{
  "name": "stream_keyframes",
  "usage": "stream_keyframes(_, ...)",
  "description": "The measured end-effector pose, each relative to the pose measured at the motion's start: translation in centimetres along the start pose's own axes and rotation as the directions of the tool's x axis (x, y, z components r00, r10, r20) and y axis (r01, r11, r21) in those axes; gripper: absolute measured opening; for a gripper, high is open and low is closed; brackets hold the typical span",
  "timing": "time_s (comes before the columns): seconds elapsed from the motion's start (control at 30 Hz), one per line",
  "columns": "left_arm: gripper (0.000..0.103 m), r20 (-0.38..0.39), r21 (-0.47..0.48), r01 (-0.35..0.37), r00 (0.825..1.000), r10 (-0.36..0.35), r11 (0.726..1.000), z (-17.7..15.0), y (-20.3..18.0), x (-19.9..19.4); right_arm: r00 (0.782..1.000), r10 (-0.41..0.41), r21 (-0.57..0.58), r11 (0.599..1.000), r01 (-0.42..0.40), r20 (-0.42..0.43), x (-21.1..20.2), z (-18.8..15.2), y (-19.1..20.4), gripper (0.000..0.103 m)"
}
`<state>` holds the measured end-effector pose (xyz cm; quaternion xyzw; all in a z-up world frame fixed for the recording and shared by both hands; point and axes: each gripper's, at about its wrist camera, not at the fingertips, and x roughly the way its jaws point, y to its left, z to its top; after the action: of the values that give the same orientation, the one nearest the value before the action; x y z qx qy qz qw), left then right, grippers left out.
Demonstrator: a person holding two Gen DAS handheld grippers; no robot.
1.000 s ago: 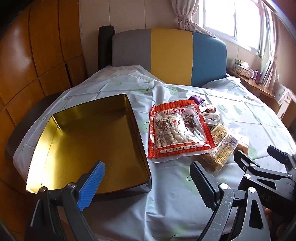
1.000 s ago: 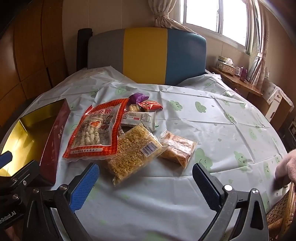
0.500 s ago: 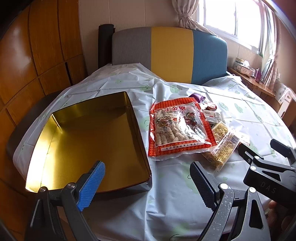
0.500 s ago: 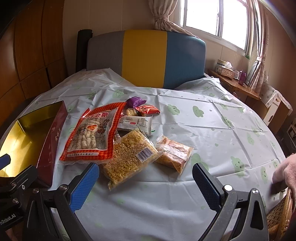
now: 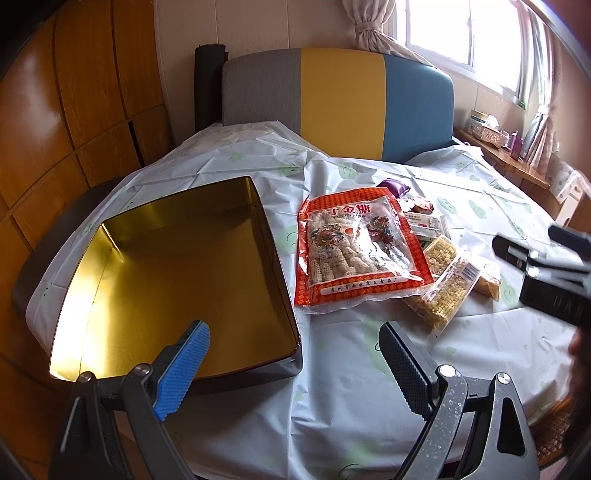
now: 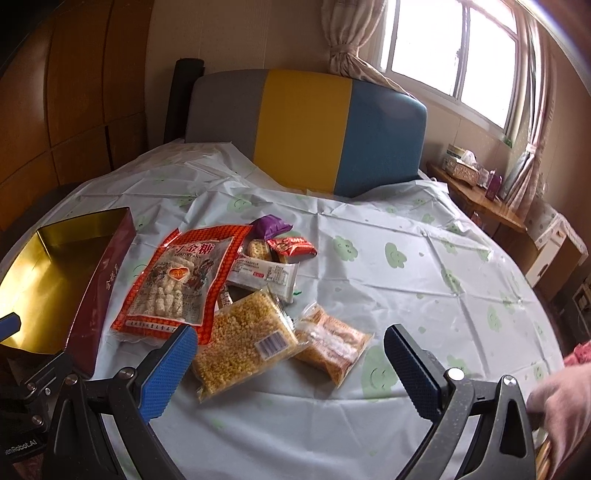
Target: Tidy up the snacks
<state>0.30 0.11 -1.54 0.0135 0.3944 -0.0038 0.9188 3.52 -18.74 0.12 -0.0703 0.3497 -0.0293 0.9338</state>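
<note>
Right wrist view shows our right gripper [image 6: 288, 360] gaping wide over the yellow packet [image 6: 242, 341] beside the tin [image 5: 177, 280], our left gripper [image 5: 291, 363] equally spread and empty, so we should straddle 1 packet, pinching its middle squarely.

Both cams sit just behind their own tool, looking forward and down along the fingers across the counter [image 6: 424, 258] toward the striped headboard [image 6: 306, 129]. Left tool [image 5: 291, 363] cam sits near the counter edge; gold tin [image 5: 177, 273] fills the view ahead-left of its fingers. Right tool [image 6: 288, 369] cam is close over the snack pile [image 6: 243, 295], dead ahead. Shared: tin, snack pile, headboard, window [image 5: 461, 33].
</note>
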Motion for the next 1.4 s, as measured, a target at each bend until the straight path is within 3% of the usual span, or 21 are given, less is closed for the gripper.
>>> stream_keyframes(0.5, 0.094, -0.015, 0.007, -0.024, 1.000, 0.024, 1.000, 0.2, -0.2, 0.5, 0.998, -0.045, -0.241, 0.969, 0.055, 0.045, 3.6, 4.1, -5.8, 0.102)
stream_keyframes(0.63, 0.094, -0.033, 0.019, -0.027, 0.999, 0.027, 0.999, 0.3, -0.5, 0.8, 0.999, -0.037, -0.164, 0.986, 0.038, 0.011, 5.9, 3.6, -8.4, 0.102)
stream_keyframes(0.7, 0.094, -0.036, 0.035, -0.024, 0.999, 0.026, 0.999, 0.4, -0.8, 1.0, 0.998, -0.035, -0.086, 0.996, 0.030, -0.057, 7.3, 3.6, -9.7, 0.100)
stream_keyframes(0.83, 0.094, -0.033, 0.061, -0.015, 0.999, 0.017, 0.998, 0.6, -1.2, 1.2, 0.997, -0.012, -0.009, 1.000, 0.011, -0.080, 8.1, 3.8, -10.9, 0.099)
stream_keyframes(1.17, 0.093, -0.057, 0.101, 0.019, 0.998, -0.014, 0.995, 0.9, -2.1, 1.9, 0.982, 0.047, -0.081, 0.995, -0.062, -0.181, 9.4, 2.5, -9.0, 0.099)
stream_keyframes(1.4, 0.093, -0.081, 0.095, 0.100, 0.992, -0.092, 0.990, 4.2, -3.3, 3.0, 0.978, 0.060, -0.098, 0.992, -0.081, -0.198, 9.4, 2.3, -8.6, 0.099)
